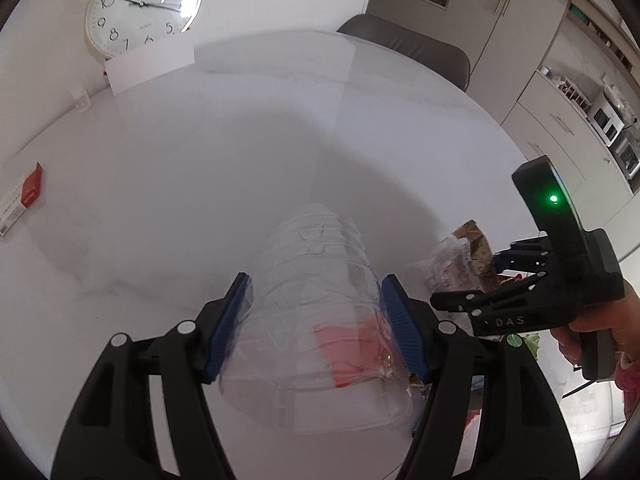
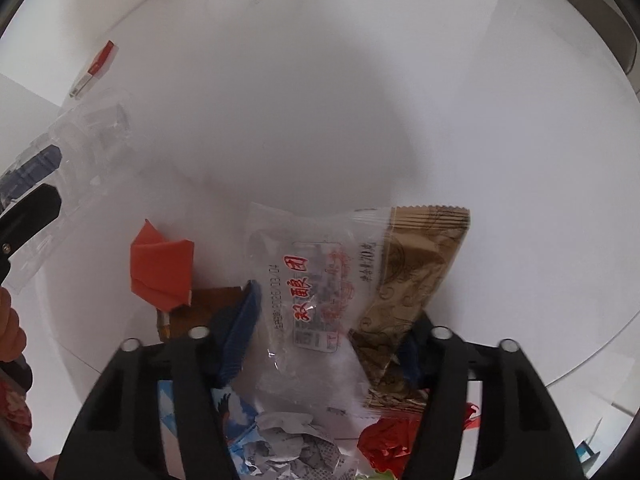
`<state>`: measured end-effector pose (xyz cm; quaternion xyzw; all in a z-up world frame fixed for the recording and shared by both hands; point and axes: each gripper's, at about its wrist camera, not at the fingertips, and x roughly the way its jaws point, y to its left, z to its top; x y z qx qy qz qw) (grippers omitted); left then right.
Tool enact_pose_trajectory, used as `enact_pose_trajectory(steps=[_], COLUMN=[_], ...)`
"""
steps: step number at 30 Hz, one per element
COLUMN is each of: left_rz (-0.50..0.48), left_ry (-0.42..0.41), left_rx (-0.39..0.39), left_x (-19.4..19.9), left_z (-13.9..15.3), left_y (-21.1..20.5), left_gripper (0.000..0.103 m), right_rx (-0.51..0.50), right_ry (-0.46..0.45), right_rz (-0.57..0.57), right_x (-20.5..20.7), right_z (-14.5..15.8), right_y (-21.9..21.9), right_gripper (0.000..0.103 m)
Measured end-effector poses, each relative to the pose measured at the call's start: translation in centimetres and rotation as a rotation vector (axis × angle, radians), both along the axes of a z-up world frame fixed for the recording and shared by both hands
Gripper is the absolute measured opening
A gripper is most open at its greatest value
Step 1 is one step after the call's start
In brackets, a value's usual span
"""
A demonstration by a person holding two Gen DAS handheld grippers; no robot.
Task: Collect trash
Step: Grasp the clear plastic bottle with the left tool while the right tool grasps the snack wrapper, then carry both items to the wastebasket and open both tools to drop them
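Observation:
My left gripper is shut on a clear plastic bottle, its blue pads pressed on both sides, above the white table. The bottle also shows at the left of the right wrist view. My right gripper is shut on a clear snack wrapper with red print and a brown wrapper. In the left wrist view the right gripper is just right of the bottle. A red folded paper lies left of the wrappers.
A red and white small box lies at the table's far left, also in the right wrist view. Crumpled paper, a red wrapper and other trash sit below the right gripper. A clock and grey chair stand behind.

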<state>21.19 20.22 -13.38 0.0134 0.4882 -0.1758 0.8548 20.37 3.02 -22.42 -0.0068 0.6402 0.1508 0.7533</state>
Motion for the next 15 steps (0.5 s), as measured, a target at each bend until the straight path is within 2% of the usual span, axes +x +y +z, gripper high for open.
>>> enact_pose_trajectory(steps=[1,5,9,12,15], left_rz=[0.004,0.007,-0.007,-0.038,-0.089], left_ry=[-0.006,-0.030,-0.057,-0.083,-0.108], left_rx=[0.003,0.012,0.009,0.007,0.001], left_x=[-0.3,-1.5,-3.0,-4.5,-6.4], left_z=[0.2,1.4,3.0,4.6,5.9], left_y=[0.0,-0.5,-1.7,-3.5,-6.0], left_gripper=[0.065,0.065,0.065,0.065,0.065], right_rx=[0.002,0.016,0.075,0.131,0.133], right_ry=[-0.004,-0.063,-0.159,-0.237,-0.292], right_rz=[0.003,-0.009,-0.081,-0.153,-0.224], right_x=[0.0,-0.4,-2.5,-6.1,-11.5], right_z=[0.1,1.7,5.6,9.2,12.4], right_y=[-0.1,-0.4,-2.8,-6.0,-10.4], right_gripper=[0.046,0.045,0.045,0.045,0.045])
